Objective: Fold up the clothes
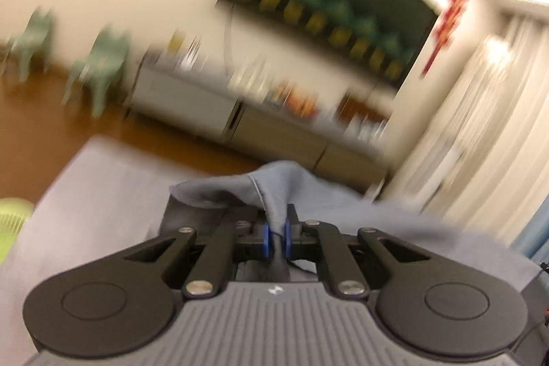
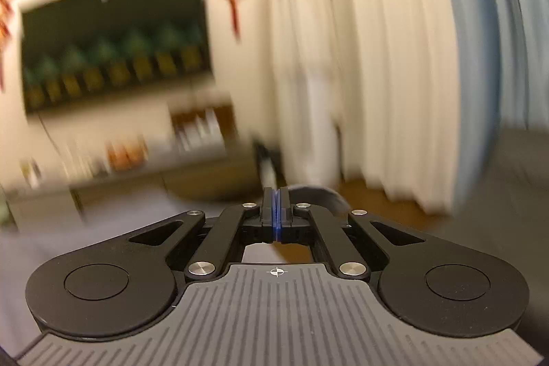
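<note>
Left tongs (image 1: pixel 276 237): clamped on a pinch of grey-blue garment (image 1: pixel 274 184), the cloth bunched between the blue pads (image 1: pixel 265 235).
Right tongs (image 2: pixel 275 215): pressed fully together; a dark curved strip shows just beyond the tips, but whether any cloth sits between the pads cannot be told from this blurred view.
Garment: rises in a peaked fold from the left tongs, a pale seam running down it; the rest drapes over the grey-blue bed (image 1: pixel 103 187) beneath.
Handling: judged soft, light and limp, so it will sag and trail from any single hold. Seams, hems or corners look the firmest places to pinch, one at each side so the fabric spreads flat.
Farther off: wooden floor (image 1: pixel 41 132), low cabinet (image 1: pixel 274 132), dark screen (image 1: pixel 326 6) on the wall, pale curtains (image 2: pixel 377 57), all smeared.
</note>
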A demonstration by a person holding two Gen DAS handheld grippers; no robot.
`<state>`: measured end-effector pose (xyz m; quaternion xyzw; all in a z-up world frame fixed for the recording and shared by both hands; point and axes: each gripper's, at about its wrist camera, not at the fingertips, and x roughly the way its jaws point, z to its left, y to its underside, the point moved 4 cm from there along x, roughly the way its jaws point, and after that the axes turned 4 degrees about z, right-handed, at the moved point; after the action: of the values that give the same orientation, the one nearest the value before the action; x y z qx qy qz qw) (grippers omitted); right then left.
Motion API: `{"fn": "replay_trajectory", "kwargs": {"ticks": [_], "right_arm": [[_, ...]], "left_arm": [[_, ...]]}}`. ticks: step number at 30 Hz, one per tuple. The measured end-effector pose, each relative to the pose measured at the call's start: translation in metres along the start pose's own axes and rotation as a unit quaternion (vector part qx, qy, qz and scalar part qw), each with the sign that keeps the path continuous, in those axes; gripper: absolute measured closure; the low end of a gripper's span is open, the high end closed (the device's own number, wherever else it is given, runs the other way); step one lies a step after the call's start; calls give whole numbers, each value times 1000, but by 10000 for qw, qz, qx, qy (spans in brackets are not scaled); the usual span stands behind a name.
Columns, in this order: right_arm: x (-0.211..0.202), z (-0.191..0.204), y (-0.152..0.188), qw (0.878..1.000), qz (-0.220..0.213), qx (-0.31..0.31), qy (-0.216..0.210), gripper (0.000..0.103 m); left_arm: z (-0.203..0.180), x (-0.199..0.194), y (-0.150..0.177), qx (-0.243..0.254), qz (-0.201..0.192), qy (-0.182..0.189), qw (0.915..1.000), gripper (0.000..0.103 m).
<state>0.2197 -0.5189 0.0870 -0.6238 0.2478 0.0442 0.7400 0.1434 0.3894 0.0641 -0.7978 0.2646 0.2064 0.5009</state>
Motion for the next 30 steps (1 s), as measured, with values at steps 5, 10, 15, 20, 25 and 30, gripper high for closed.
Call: {"fn": "replay_trajectory", "kwargs": {"ticks": [5,10,15,20,25,30], "right_arm": [[76,-84,144,9712,2000,939,894,88],[65,-85,140,9746,1646,1314,758,53],[58,4,109,9870,1507,489,-280,29],[45,68,119,9795,1676,-722,-851,18],[73,65,122,9762,1980,-554,-696,13],[127,54,127,9692,2333,-156,-776,13]], "left_arm": [[29,24,96,-39,1321,-174,9911,94],[5,7,111,329,1309,-57,9908,92],[-8,13,128,767,1578,-249,9842,86],[-1,-1,175,1642,2227,-786,9577,86],[18,-30,168,1478,2070,-845,9634,80],[22,-34,131,878,1269,-625,9860,31]]}}
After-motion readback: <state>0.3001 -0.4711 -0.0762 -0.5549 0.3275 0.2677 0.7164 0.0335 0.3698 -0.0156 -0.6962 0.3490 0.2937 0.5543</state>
